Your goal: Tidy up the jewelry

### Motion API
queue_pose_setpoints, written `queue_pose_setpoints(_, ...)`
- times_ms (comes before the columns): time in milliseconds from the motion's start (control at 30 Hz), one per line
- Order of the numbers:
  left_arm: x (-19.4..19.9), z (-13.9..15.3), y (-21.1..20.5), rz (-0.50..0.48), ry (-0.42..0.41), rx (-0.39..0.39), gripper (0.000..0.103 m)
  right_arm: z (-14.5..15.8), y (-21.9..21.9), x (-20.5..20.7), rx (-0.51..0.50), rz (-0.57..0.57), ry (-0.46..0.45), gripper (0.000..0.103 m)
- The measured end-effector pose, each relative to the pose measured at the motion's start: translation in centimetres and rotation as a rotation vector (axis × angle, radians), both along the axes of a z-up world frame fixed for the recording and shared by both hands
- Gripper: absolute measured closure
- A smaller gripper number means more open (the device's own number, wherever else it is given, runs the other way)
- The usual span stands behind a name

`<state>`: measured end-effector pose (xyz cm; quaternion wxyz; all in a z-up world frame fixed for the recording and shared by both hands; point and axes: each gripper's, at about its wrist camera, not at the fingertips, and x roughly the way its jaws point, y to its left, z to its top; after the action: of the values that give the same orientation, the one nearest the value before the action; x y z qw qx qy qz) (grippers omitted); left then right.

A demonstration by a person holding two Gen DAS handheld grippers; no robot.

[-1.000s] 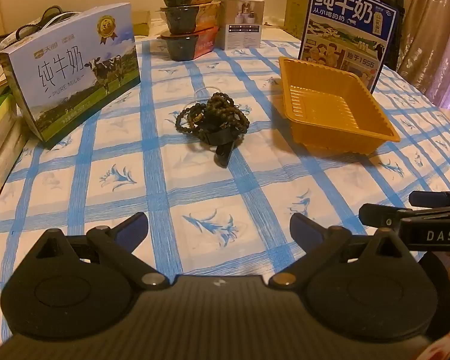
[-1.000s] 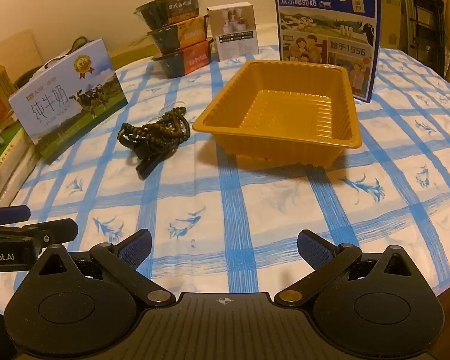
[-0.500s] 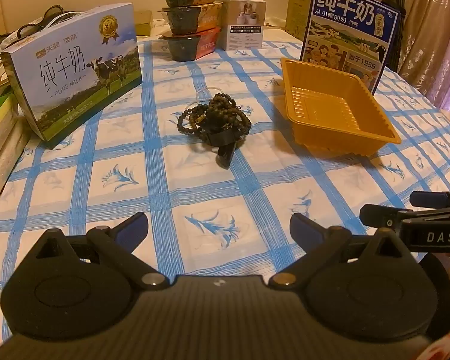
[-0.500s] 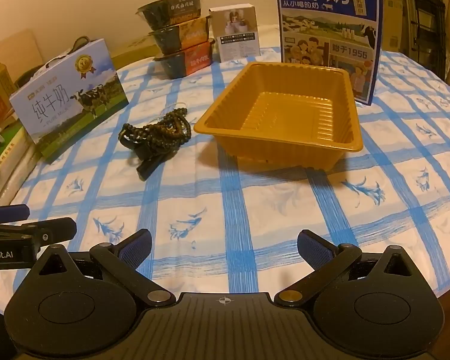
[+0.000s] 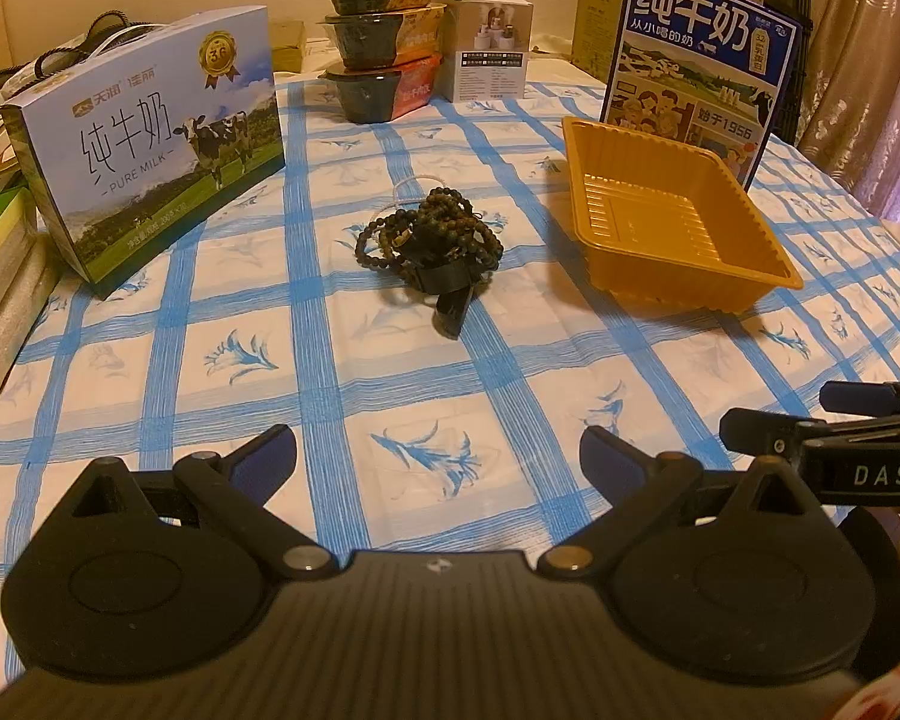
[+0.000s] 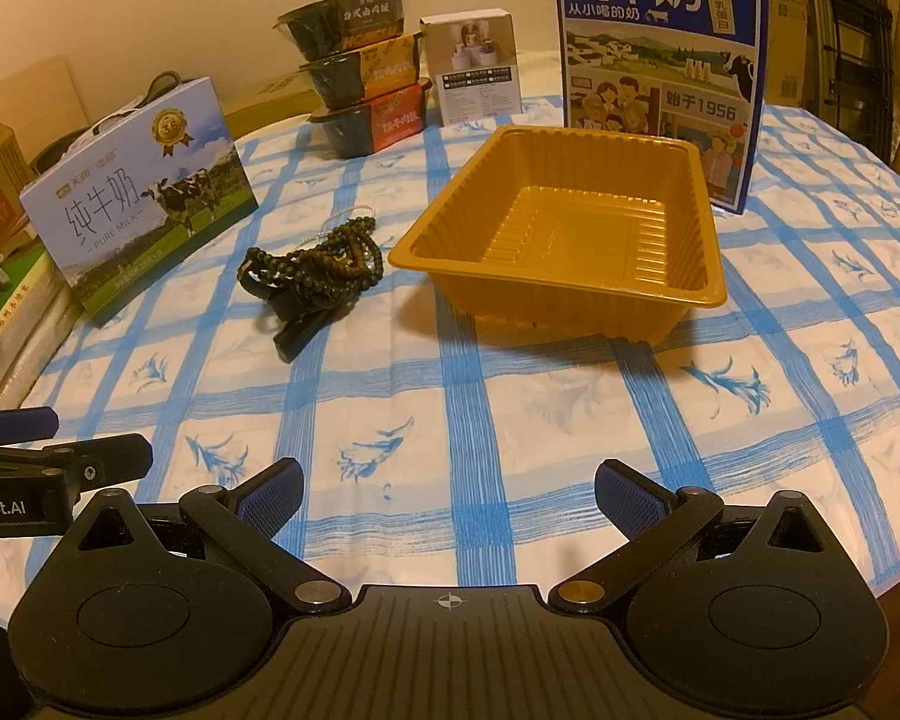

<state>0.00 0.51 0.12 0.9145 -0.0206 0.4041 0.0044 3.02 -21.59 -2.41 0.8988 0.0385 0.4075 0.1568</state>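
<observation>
Both my grippers, left (image 5: pixel 438 459) and right (image 6: pixel 447 495), hang over the table's (image 5: pixel 342 396) near edge, jaws wide and holding nothing. The beads (image 5: pixel 429 237) lie heaped mid-table, just left of the empty tray (image 6: pixel 570 234), not touching it.

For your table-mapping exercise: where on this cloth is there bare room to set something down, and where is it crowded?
Free: the wide stretch of checked cloth between both open tools and the bead pile; also the strip right of the orange tray. The tray itself is empty. Crowded: the far edge, with stacked bowls, small white box and tall milk carton, and the left side by the cow milk box.
</observation>
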Motion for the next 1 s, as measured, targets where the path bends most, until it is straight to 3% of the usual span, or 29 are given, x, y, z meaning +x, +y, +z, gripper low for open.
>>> queue_pose_setpoints(1000, 0.06, 0.01, 0.09, 0.001, -0.001, -0.001, 0.003, 0.02, 0.15, -0.01, -0.002, 0.0, -0.003, 0.0)
